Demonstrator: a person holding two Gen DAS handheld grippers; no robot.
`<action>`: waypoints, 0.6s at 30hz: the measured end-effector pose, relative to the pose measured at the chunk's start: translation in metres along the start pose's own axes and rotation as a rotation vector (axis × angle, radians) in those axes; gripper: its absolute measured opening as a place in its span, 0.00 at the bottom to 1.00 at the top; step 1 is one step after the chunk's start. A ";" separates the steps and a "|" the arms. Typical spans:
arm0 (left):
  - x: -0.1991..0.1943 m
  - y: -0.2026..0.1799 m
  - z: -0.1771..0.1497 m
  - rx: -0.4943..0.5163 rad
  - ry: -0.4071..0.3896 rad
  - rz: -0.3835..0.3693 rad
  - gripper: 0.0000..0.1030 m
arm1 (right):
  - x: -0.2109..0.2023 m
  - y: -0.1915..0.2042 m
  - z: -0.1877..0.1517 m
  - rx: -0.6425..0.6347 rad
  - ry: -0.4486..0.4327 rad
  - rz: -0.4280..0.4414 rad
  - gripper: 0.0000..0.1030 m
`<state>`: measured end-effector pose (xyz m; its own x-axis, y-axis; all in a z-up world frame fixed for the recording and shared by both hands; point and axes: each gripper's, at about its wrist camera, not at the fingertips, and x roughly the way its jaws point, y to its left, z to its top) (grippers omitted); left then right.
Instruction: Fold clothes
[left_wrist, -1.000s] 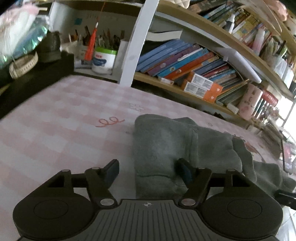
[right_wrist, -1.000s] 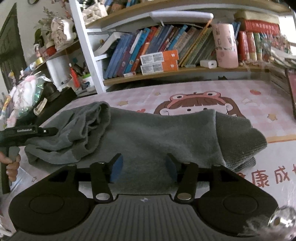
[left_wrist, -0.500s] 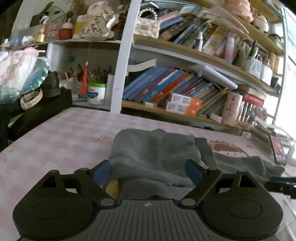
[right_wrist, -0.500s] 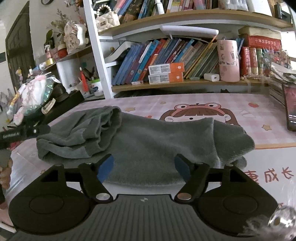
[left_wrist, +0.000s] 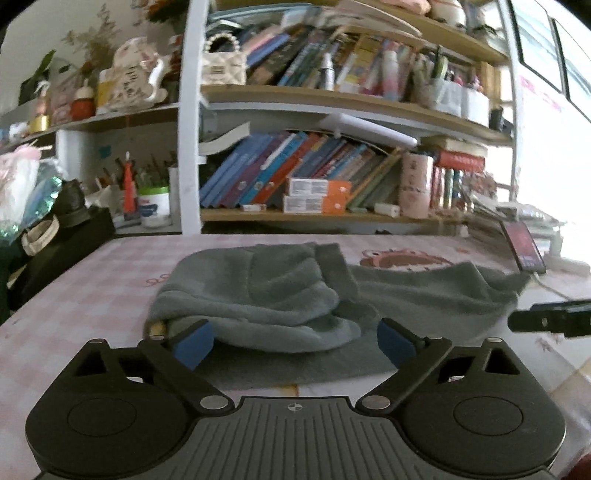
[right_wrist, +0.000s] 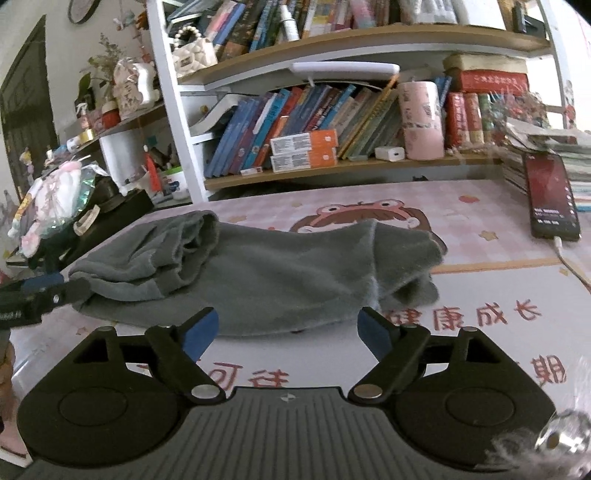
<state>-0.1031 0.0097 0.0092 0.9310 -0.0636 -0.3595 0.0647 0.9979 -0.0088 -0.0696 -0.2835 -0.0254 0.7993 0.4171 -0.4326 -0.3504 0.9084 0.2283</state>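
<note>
A grey garment (left_wrist: 280, 295) is laid folded on a pink checked table cover (left_wrist: 92, 280), in front of a bookshelf (left_wrist: 332, 177). In the left wrist view, one end is seen bunched into a thick roll, with a flatter layer extended to the right. A small yellowish item at the roll's lower left edge cannot be identified.

The left gripper (left_wrist: 295, 341) is held just short of the garment's near edge. Its jaws are apart and opening; the blue pads (left_wrist: 194, 341) are not pressed on the fabric. The fabric's near edge is seen between them, but contact cannot be confirmed.

The right gripper (right_wrist: 286, 332) is positioned at the garment's long near edge (right_wrist: 280, 280). Its jaws are apart and opening, and nothing is clamped.

A phone (right_wrist: 552, 199) is propped at the right, with a cable attached. The printed cartoon figure (right_wrist: 369, 218) is partly covered by the garment. A blurred metallic object at the lower right corner of the right wrist view is cut off.
</note>
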 end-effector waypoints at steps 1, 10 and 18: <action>0.000 -0.004 0.000 0.010 -0.004 0.000 0.96 | -0.001 -0.003 -0.001 0.009 0.001 -0.001 0.81; -0.001 -0.036 -0.006 0.086 -0.026 -0.004 0.98 | -0.006 -0.023 -0.006 0.075 -0.004 -0.013 0.83; 0.000 -0.058 -0.014 0.201 -0.021 -0.018 0.98 | -0.002 -0.031 -0.011 0.108 0.015 -0.021 0.84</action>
<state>-0.1120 -0.0475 -0.0034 0.9362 -0.0839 -0.3414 0.1500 0.9737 0.1718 -0.0659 -0.3122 -0.0413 0.7982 0.3987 -0.4516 -0.2782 0.9089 0.3108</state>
